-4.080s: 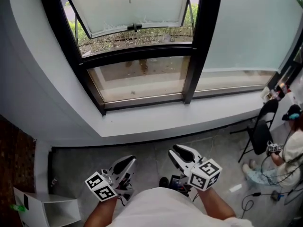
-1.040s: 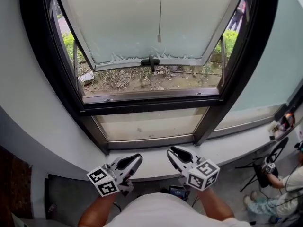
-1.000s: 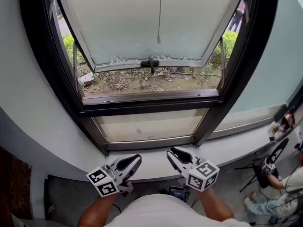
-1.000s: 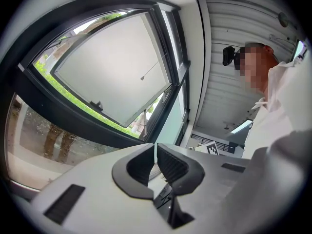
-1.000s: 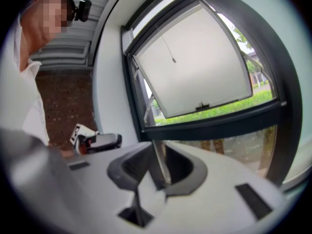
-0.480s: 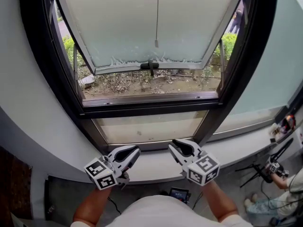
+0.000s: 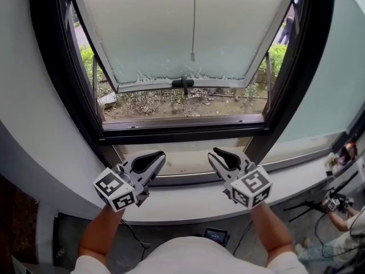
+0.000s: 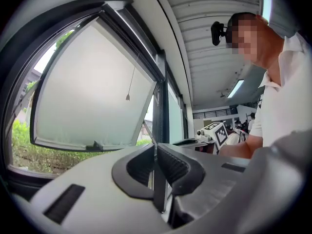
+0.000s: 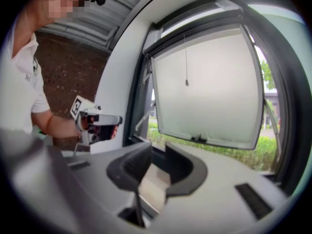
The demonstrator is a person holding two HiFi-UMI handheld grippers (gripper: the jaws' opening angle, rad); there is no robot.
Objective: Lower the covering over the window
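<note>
- At the window (image 7: 57, 79), both grippers are up in front of the dark frame, just above the pale sill (image 7: 188, 201).
- Left gripper (image 7: 155, 157): in its own view the jaws are pressed right together, nothing between them, only a thin seam where the ribbed pads meet.
- Right gripper (image 7: 218, 154): in its own view the jaws stand a little apart and grip nothing, with light sill showing through the gap.
- The two grippers sit side by side, well apart from each other, both tips pointing towards the glass.
- And there's the pull cord (image 7: 193, 21), hanging straight down the middle of the opening with a small weight (image 7: 193, 56) at its end.
- The cord runs up past the top edge of the head view, so whatever it hangs from is out of shot and the covering itself cannot be made out.
- Neither gripper is touching that cord, which hangs well above and beyond both of them.
- Behind the cord a frosted sash (image 7: 142, 27) is swung outward, hinged at the top, with a dark handle (image 7: 183, 83) on its bottom rail.
- Below the sash, greenery and dry ground (image 7: 171, 103) show through the gap.
- From the left gripper view the right gripper's marker cube (image 8: 218, 132) shows off to the side.
</note>
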